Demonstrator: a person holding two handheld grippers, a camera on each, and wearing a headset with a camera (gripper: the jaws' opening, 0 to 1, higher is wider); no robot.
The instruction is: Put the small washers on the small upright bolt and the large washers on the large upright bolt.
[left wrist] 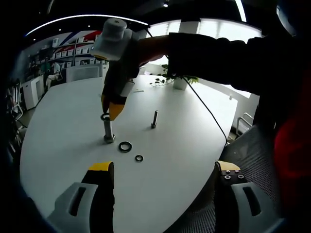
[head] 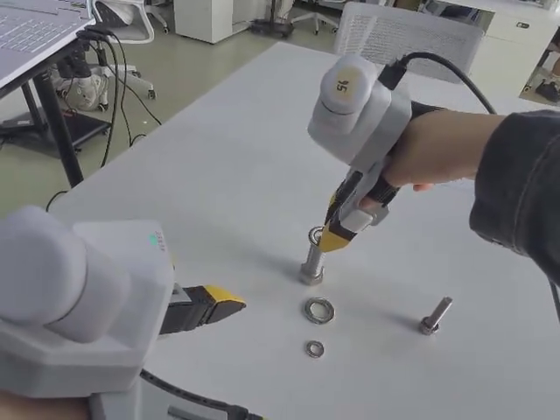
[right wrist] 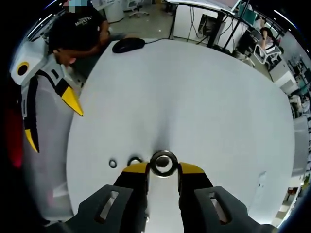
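Observation:
The large upright bolt [head: 311,264] [left wrist: 108,132] stands mid-table. My right gripper [head: 327,238] [left wrist: 111,109] [right wrist: 163,170] is shut on a large washer [head: 315,234] [left wrist: 104,116] [right wrist: 163,163], holding it at the top of that bolt. Another large washer [head: 319,310] [left wrist: 125,146] [right wrist: 134,159] lies flat just in front of the bolt, with a small washer [head: 315,349] [left wrist: 139,158] [right wrist: 112,163] beside it. The small bolt [head: 435,315] [left wrist: 154,119] stands to the right. My left gripper [head: 226,303] [left wrist: 165,167] [right wrist: 51,121] hovers open near the table's front edge, holding nothing.
The white table [head: 227,157] stretches far back. A desk with a laptop [head: 35,26] and cables stands off to the left, and a mesh chair [head: 407,35] sits at the far end. A dark mouse-like object [right wrist: 129,45] lies on the table near the person.

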